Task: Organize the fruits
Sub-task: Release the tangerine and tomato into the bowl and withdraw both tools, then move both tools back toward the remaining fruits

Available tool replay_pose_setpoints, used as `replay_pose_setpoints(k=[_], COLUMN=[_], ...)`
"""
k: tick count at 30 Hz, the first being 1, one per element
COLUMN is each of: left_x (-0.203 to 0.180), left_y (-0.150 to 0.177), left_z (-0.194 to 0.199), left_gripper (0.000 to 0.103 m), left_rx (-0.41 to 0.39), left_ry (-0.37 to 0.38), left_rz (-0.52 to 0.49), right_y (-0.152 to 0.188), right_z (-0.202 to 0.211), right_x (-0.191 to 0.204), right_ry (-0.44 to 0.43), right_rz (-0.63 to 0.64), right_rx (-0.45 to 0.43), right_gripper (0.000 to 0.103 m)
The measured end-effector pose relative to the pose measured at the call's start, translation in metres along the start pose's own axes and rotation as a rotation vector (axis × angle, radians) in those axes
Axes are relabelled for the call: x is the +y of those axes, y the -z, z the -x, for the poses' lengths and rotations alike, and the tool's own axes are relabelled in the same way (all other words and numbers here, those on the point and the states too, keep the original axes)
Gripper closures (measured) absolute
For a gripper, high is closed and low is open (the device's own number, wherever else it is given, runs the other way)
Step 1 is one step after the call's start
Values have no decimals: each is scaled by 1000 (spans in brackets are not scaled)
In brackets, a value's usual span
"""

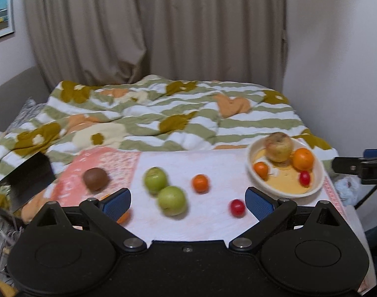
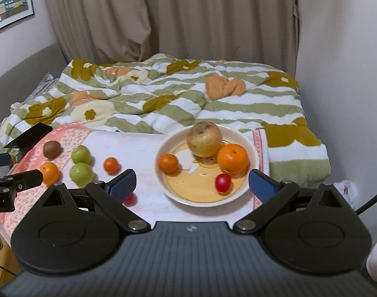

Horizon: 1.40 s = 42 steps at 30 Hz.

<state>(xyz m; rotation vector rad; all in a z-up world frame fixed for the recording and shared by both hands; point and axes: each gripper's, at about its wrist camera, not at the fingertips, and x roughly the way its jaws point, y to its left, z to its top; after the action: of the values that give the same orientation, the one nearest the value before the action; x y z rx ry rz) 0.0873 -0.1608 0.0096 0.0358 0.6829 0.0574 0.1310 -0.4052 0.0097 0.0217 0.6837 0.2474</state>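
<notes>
**Fruit half gathered on a bedside table**

A cream bowl (image 2: 247,148) with a yellow floor sits toward the right end of the table, and four fruits lie in it: a large yellowish apple (image 2: 204,139) at the back, a big orange (image 2: 233,158) touching its right side, a small mandarin (image 2: 168,163) at the left, and a red cherry tomato (image 2: 223,183) at the front. The other fruit is scattered on the white and pink tablecloth (image 2: 144,148) to the left of the bowl: a brown kiwi (image 2: 51,149) farthest left, an orange (image 2: 49,173) in front of it, two green apples (image 2: 81,163) close together, a small mandarin (image 2: 111,165) between them and the bowl, and a second red tomato (image 1: 237,208) nearer the front edge.

The left gripper (image 1: 188,201) hangs over the loose fruit with its blue-padded jaws spread wide, holding nothing; the nearer green apple (image 1: 172,200) lies in the gap between them. The right gripper (image 2: 192,184) is likewise wide apart and empty, facing the bowl's front rim.

Behind the table lies a rumpled green-striped flowered duvet (image 2: 178,99), with beige curtains (image 2: 163,14) beyond and a framed picture (image 2: 9,2) on the left wall.
</notes>
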Motion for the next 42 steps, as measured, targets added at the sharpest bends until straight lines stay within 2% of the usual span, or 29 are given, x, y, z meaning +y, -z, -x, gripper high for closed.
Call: replay_pose_setpoints(k=[5,13,26,34,42], left_x=[41,108,197,212,192], left_y=[6,8,19,28,33], left_z=[9,6,-55,-104,-143], left_gripper=[2,2,2,3,3], left_rx=[-11,-6,87,151,171], left_ry=[3,42,172,222,262], left_rz=[35,-14,-79,-133,-206], right_y=[4,9,23,29,30], right_z=[3,-1,-41,-84,-138], right_x=[32,97,181,203,210], right_ry=[-23,9,126,164,137], right_rz=[-7,-48,-140,-159,-150], right_rx=[-4,4,66,90,109], right_gripper=[0,0,0,0,0])
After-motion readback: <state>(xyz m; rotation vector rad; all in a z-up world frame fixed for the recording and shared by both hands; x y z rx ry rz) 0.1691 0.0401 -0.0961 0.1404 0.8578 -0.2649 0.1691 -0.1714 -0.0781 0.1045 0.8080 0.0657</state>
